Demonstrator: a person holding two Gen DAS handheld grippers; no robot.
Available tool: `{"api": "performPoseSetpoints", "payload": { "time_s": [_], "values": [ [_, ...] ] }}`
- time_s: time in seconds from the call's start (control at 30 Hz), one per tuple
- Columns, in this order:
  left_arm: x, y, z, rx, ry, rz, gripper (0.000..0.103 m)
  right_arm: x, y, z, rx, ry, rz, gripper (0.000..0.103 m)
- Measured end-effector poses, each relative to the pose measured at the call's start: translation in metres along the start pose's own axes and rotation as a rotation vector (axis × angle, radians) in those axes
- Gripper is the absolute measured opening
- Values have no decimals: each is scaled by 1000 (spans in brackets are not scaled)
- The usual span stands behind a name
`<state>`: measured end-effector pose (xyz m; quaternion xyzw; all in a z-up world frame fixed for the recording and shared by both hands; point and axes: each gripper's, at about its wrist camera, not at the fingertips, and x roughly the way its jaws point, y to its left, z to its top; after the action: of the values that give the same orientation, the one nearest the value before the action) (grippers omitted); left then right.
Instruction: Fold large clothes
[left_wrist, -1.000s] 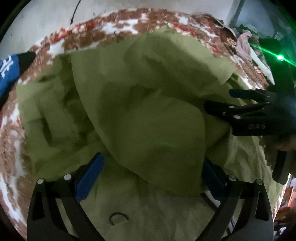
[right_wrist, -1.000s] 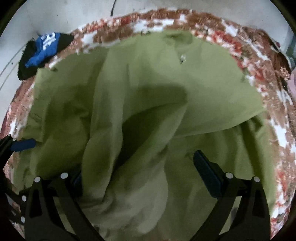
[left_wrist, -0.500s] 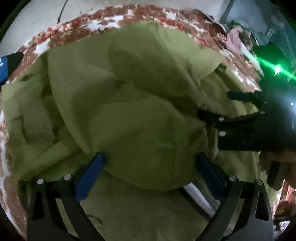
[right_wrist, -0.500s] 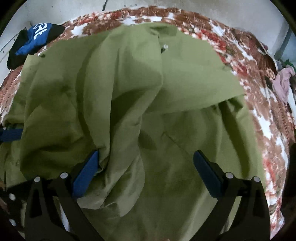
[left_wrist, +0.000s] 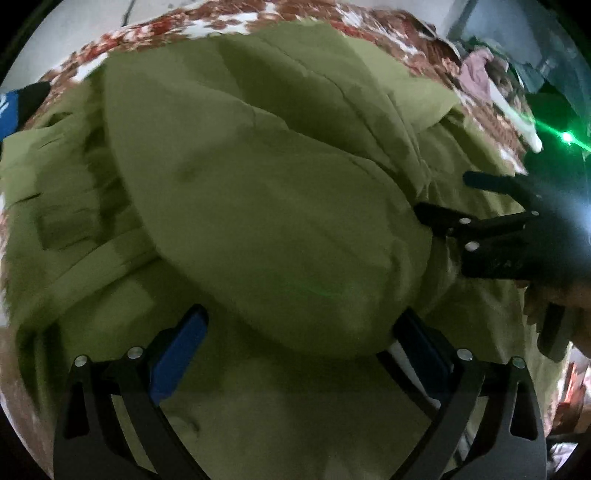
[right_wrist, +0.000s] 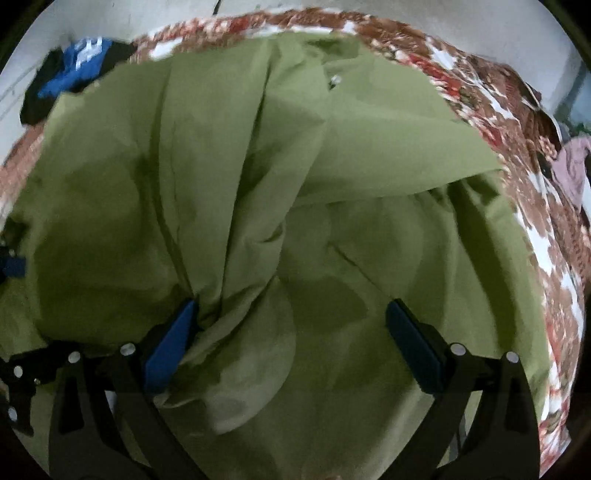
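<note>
The left hand-held gripper (left_wrist: 295, 343) stands wide apart, a fold of the olive-green garment (left_wrist: 266, 229) draped over its right finger, which is more covered than a second ago. The right hand-held gripper (right_wrist: 291, 332) is spread too; bunched cloth presses against its left blue pad (right_wrist: 170, 343), now uncovered. The garment fills mid-frame on the floral bedspread (right_wrist: 535, 229). A blue-and-black garment (right_wrist: 74, 70) lies at upper left.
</note>
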<state>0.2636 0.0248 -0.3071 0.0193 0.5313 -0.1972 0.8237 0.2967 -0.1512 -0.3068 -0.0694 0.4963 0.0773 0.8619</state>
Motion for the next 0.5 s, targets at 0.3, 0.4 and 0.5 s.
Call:
{"api": "performPoseSetpoints", "payload": {
  "time_s": [0.3, 0.4, 0.5],
  "values": [
    [-97, 3, -50, -56, -41, 69, 98, -91, -37, -47, 7, -36, 38, 98],
    [-127, 8, -94, -99, 9, 124, 98, -114, -57, -82, -12, -4, 45, 98],
    [-147, 18, -137, -136, 85, 172, 98, -130, -66, -117, -95, 39, 8, 98]
  ]
}}
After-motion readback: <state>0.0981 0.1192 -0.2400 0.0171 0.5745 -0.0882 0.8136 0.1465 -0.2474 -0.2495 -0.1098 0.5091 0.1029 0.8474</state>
